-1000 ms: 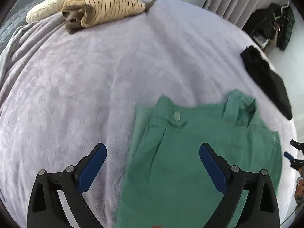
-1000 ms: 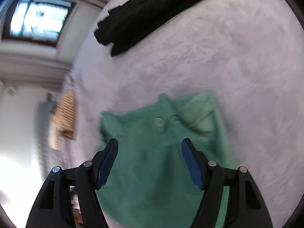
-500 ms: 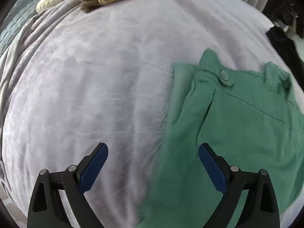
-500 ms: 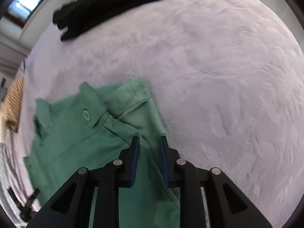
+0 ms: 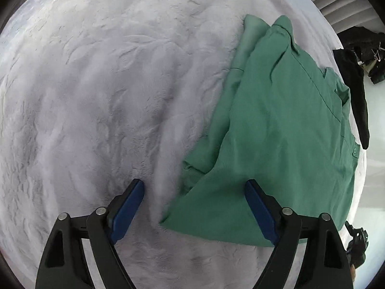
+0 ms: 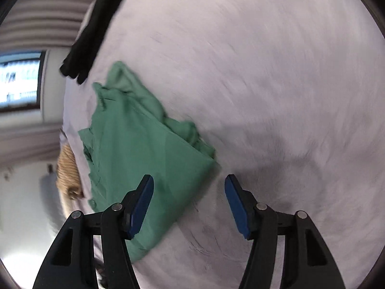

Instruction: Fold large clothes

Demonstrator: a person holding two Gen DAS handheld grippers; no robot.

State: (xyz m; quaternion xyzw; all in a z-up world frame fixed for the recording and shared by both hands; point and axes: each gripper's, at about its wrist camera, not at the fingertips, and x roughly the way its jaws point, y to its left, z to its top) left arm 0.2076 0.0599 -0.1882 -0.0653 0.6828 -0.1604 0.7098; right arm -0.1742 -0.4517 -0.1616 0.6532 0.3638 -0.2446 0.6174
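Note:
A green garment [image 5: 284, 130] lies folded over on the pale lilac bedspread [image 5: 101, 91]. In the left wrist view it fills the right half, its lower corner between my fingers. My left gripper [image 5: 195, 207] is open and empty, just above that corner. In the right wrist view the garment [image 6: 137, 159] lies at the left, with a bunched edge at its far side. My right gripper [image 6: 189, 202] is open and empty, its left finger over the garment's near edge.
A black garment [image 5: 358, 96] lies at the bed's right edge, also seen in the right wrist view [image 6: 96, 24]. A striped tan garment [image 6: 67, 173] lies far left there. Curtains [image 5: 341, 2] and a window [image 6: 19, 77] stand beyond the bed.
My right gripper was shut on the green garment half a second ago and has opened and let it go. Both grippers have swung toward the garment's lower corner. The garment lies more folded.

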